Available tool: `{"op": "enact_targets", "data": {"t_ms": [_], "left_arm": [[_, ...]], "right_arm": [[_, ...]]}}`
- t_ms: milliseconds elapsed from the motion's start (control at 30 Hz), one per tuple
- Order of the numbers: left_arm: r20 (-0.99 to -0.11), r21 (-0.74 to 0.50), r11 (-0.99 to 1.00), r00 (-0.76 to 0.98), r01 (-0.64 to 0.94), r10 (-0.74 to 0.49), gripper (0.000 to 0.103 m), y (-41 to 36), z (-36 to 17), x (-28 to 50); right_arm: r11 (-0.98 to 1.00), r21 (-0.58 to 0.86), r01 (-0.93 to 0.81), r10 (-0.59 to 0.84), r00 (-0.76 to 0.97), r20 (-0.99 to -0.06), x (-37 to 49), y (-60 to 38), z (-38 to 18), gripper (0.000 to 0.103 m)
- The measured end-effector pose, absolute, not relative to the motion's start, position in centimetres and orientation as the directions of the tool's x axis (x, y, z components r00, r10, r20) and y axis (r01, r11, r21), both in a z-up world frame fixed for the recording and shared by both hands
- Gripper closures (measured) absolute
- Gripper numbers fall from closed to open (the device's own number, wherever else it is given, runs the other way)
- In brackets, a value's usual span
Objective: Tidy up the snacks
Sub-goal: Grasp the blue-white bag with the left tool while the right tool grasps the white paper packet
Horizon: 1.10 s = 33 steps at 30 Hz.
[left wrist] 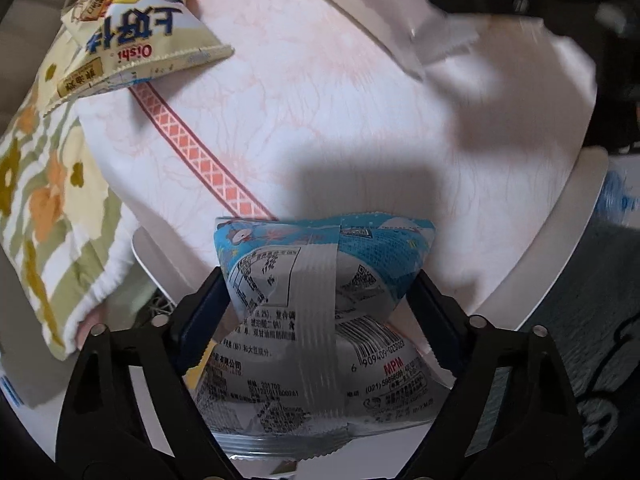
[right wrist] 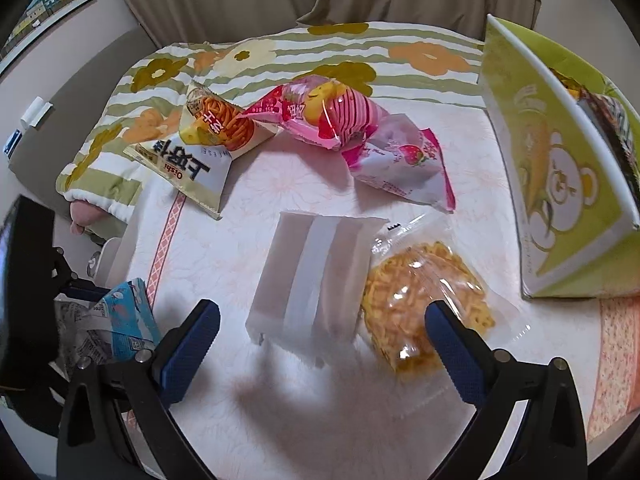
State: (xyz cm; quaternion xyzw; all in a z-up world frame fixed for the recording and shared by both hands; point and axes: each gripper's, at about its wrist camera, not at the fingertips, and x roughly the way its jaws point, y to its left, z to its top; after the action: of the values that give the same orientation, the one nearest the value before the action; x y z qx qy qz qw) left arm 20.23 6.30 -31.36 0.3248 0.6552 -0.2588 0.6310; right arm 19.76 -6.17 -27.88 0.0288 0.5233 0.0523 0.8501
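Note:
My left gripper (left wrist: 320,300) is shut on a blue and silver snack bag (left wrist: 320,312), held above the table; the bag also shows at the left of the right wrist view (right wrist: 116,320). My right gripper (right wrist: 322,320) is open and empty, hovering over a white packet (right wrist: 316,276) and a clear bag of yellow noodle snacks (right wrist: 424,300). Farther back lie an Oishi cheese snack bag (right wrist: 196,148), a pink bag (right wrist: 320,114) and a strawberry bag (right wrist: 404,164). The Oishi bag shows in the left wrist view (left wrist: 136,36).
A green cartoon-bear box (right wrist: 560,184) stands at the right with snacks inside. The table (right wrist: 280,380) has a white floral cloth. A flowered quilt (right wrist: 280,52) lies along the far edge, curtains behind. The table's white rim (left wrist: 560,256) runs at right.

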Motion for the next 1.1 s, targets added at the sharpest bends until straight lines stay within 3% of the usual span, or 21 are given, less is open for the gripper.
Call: {"op": "enact_targets", "data": {"t_ms": [300,700,867,1100], "left_arm": [[-0.999,0.050,0.741,0.047,0.670,0.025,0.030,6.1,-30.1,21.8],[-0.990,-0.035,0.884,0.107,0.466,-0.096,0.031,8.3,-27.3,22.9],[-0.986,-0.061,0.920,0.117,0.388,-0.115,0.031,10.3,-27.4,23.3],[-0.983,-0.090,0.942,0.125,0.324,-0.137,0.031,11.9,-27.3,22.8]], "right_arm": [[0.993,0.071,-0.095,0.106,0.448,-0.888,20.9,-5.5,-28.9,0.015],[0.987,-0.007,-0.159,0.068,0.463,-0.884,22.6,-3.2,-30.6,0.015],[0.980,-0.056,-0.193,0.040,0.456,-0.889,22.9,-2.1,-31.6,0.030],[0.974,-0.057,-0.220,0.053,0.463,-0.885,22.6,-1.2,-31.8,0.034]]}}
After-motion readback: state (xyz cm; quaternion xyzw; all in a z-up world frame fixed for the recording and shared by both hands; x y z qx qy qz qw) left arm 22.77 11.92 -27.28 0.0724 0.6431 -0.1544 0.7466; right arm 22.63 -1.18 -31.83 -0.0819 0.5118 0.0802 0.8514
